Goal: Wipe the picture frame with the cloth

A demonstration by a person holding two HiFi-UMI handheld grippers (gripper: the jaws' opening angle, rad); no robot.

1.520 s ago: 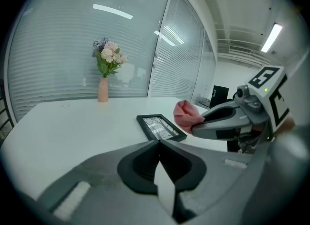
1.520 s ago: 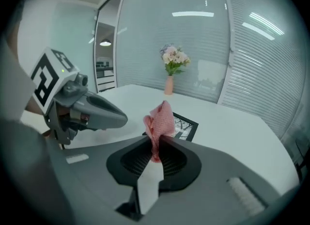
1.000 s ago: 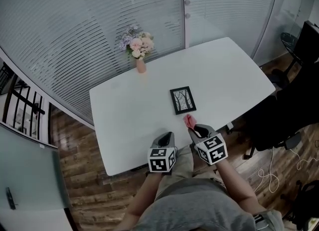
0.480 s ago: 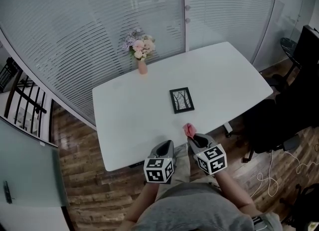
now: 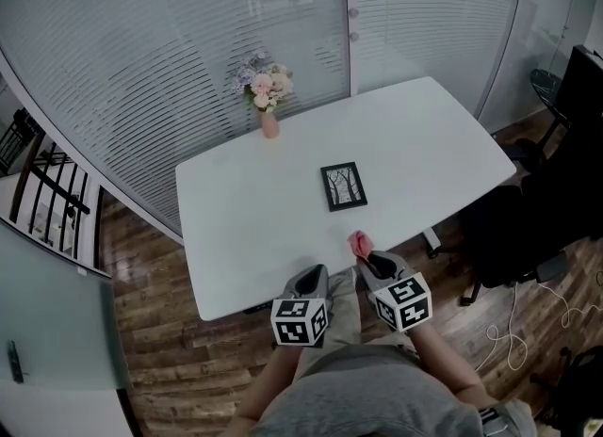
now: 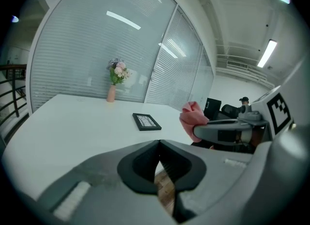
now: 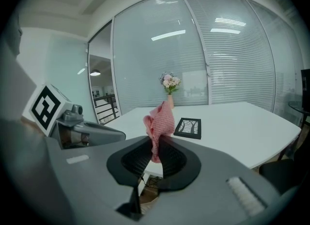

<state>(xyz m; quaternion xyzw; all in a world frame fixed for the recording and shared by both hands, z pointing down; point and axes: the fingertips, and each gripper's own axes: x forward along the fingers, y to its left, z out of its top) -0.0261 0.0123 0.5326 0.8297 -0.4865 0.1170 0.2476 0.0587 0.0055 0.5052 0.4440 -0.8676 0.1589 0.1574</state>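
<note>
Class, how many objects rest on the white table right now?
2. The picture frame lies flat near the middle of the table; the vase of flowers stands at its far edge. The pink cloth is off it, in the right gripper.

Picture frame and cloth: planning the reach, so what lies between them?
Only bare table lies between picture frame and cloth, seen in the head view; the right tool grips the cloth.

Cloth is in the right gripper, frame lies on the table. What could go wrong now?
The picture frame lies flat and unheld on the table; the left gripper is shut and empty, so a wipe may push it along.
The right gripper pinches the cloth in a narrow bunch, so hard jaw tips might scrape the frame.
</note>
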